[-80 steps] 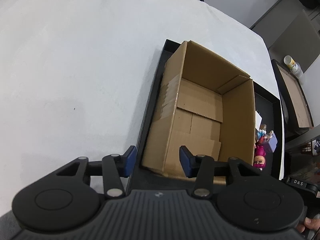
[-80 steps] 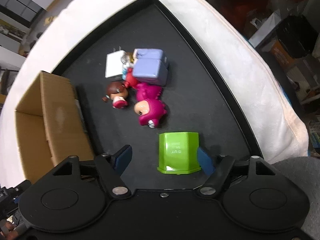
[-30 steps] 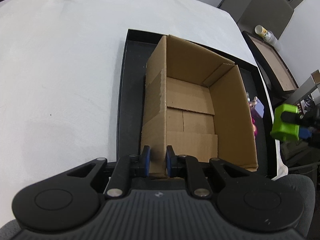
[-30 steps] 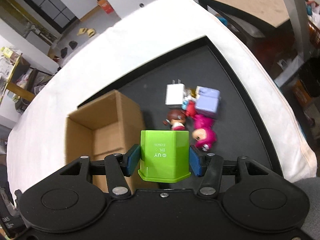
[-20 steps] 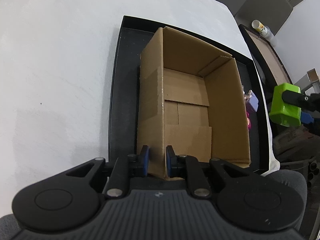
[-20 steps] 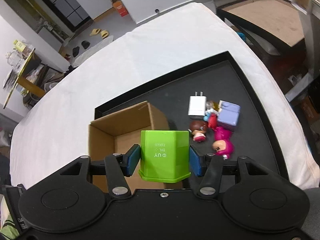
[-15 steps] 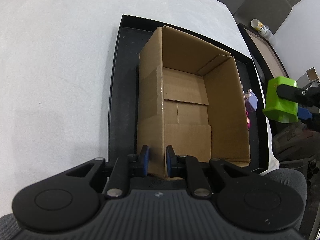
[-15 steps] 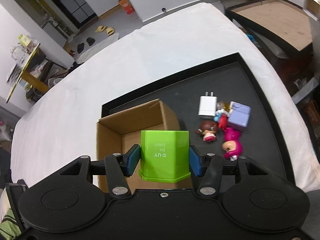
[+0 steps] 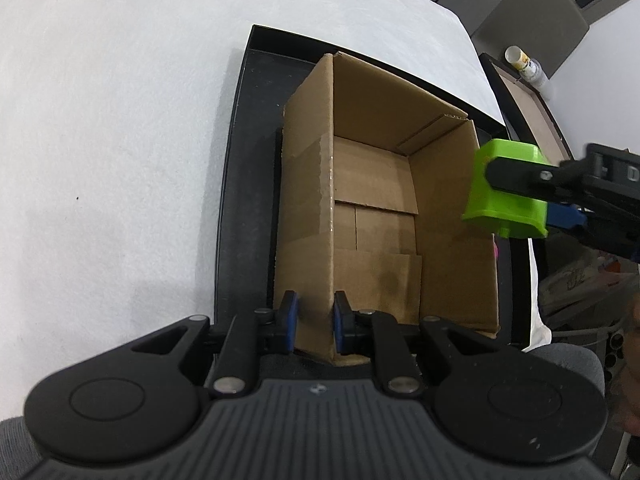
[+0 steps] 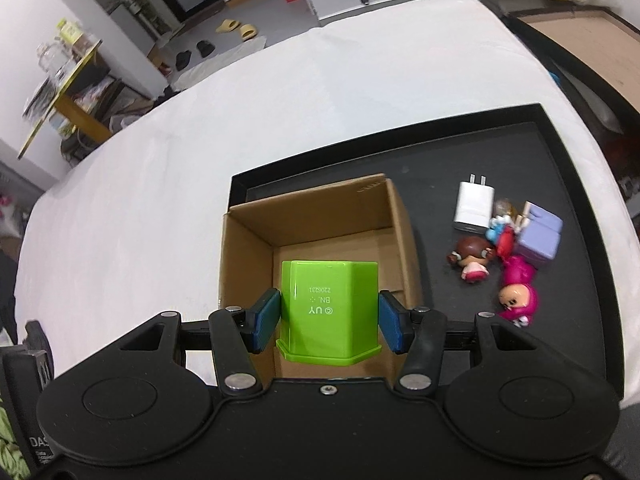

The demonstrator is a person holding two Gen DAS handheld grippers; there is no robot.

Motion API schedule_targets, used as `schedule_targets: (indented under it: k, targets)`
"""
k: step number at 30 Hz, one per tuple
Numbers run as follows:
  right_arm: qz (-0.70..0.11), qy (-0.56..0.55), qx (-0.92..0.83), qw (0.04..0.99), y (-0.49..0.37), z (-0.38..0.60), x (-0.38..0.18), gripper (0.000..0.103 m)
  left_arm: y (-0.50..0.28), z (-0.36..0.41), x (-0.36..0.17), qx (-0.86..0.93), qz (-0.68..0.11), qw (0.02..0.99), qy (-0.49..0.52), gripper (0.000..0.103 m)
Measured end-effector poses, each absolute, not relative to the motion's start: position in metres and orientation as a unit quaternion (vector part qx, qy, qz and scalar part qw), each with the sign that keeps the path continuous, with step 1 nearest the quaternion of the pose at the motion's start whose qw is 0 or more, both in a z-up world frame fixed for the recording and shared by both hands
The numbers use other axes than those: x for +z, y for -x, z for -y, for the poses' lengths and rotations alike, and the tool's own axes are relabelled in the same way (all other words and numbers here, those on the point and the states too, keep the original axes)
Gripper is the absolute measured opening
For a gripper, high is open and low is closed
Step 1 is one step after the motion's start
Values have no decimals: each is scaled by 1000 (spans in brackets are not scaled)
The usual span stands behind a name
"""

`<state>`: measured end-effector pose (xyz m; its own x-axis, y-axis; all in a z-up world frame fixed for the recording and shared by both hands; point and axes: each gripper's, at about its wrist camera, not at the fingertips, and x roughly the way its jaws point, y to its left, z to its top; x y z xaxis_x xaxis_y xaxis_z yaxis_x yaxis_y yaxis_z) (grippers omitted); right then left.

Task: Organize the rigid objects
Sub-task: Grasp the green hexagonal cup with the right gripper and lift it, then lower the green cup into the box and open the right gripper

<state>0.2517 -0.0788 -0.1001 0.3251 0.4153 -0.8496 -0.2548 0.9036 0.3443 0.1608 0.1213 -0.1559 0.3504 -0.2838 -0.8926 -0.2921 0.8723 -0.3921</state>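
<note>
At left, the near wall of the cardboard box [image 9: 332, 216] is being pinched by the nearly closed left gripper [image 9: 313, 322]. At right, the green block [image 10: 329, 310] is being clamped by the right gripper [image 10: 328, 322] above the opening; released off-centre, its rim may be struck.

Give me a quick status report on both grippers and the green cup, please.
Left gripper shut on box wall. Right gripper shut on green cup, held over the open box. Box bare inside, nothing in the way.
</note>
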Motion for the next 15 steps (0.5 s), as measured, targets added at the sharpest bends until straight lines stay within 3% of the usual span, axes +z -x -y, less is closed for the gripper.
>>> schedule_targets:
  k: [15]
  targets:
    - [-539,-16,239,808,-264,24,-106,52,-159,-125,-155,11,-563,784,261,17]
